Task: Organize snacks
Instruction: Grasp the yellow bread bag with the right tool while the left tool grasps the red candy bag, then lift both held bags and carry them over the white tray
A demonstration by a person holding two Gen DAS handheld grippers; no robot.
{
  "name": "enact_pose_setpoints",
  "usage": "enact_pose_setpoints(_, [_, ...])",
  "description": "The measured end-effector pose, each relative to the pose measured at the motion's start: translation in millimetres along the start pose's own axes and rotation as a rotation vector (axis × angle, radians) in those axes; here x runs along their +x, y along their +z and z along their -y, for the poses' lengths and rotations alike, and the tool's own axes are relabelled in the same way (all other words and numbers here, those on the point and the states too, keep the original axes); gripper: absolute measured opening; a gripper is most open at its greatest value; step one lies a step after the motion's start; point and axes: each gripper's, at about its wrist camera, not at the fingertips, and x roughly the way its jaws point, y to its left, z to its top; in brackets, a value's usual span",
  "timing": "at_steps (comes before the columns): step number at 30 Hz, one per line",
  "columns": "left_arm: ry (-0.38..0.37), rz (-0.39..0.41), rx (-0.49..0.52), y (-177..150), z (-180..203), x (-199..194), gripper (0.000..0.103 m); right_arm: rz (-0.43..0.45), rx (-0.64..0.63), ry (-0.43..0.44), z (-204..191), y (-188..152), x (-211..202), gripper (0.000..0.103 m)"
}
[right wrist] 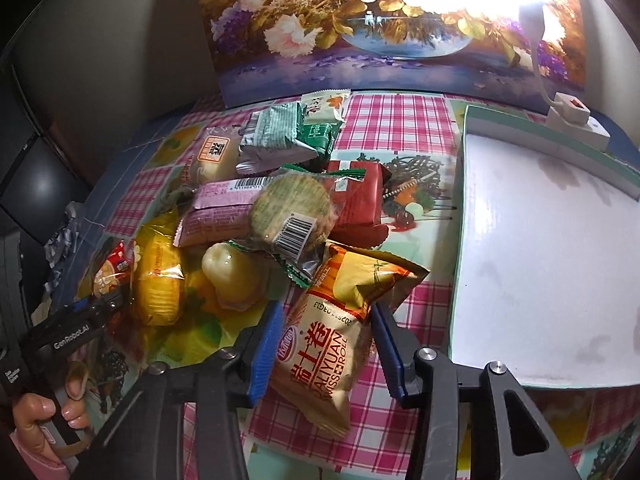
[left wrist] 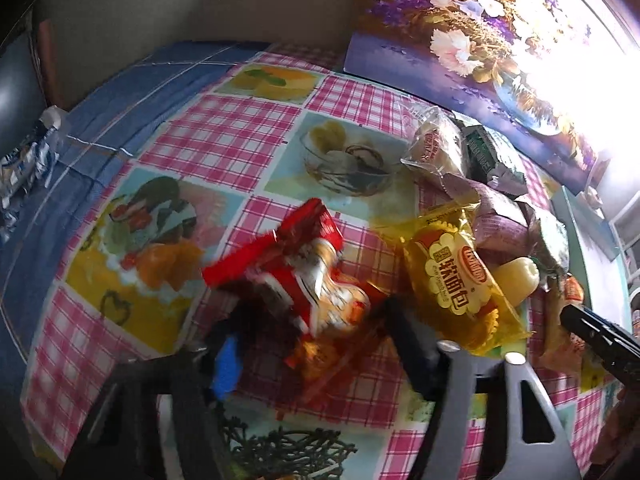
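Observation:
A heap of wrapped snacks (right wrist: 280, 200) lies on the checked tablecloth (right wrist: 400, 120). My right gripper (right wrist: 326, 312) is shut on a tan Swiss roll packet (right wrist: 320, 352), with a blue pad pressed on each side of it. In the left wrist view, my left gripper (left wrist: 312, 320) holds a blurred red and gold snack packet (left wrist: 304, 280) between its fingers. A yellow bread packet (left wrist: 456, 276) lies just right of it. The left gripper (right wrist: 100, 308) also shows at the left edge of the right wrist view, held by a person's hand (right wrist: 40, 420). The right gripper's finger (left wrist: 580, 320) shows at the right edge of the left wrist view.
A shallow white tray with a green rim (right wrist: 464, 160) sits to the right of the heap. A flower painting (right wrist: 360, 20) stands along the back, with a white power strip (right wrist: 576, 116) and a bright lamp beside it. Blue cloth (left wrist: 100, 120) covers the table's left side.

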Motion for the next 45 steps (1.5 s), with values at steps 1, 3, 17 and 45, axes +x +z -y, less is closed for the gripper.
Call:
enact_pose_setpoints(1, [-0.004, -0.003, -0.002, 0, 0, 0, 0.047, 0.000, -0.002, -0.001, 0, 0, 0, 0.043])
enact_pose_setpoints(3, [-0.007, 0.000, -0.006, 0, 0, 0, 0.044, 0.002, -0.003, 0.003, 2, -1, -2, 0.041])
enact_pose_setpoints(17, [-0.050, 0.013, -0.033, -4, -4, -8, 0.036, 0.008, -0.008, 0.023, 6, -9, -11, 0.031])
enact_pose_setpoints(45, [-0.090, 0.076, 0.029, -7, 19, -48, 0.035, -0.012, -0.005, 0.053, 14, -20, -24, 0.027])
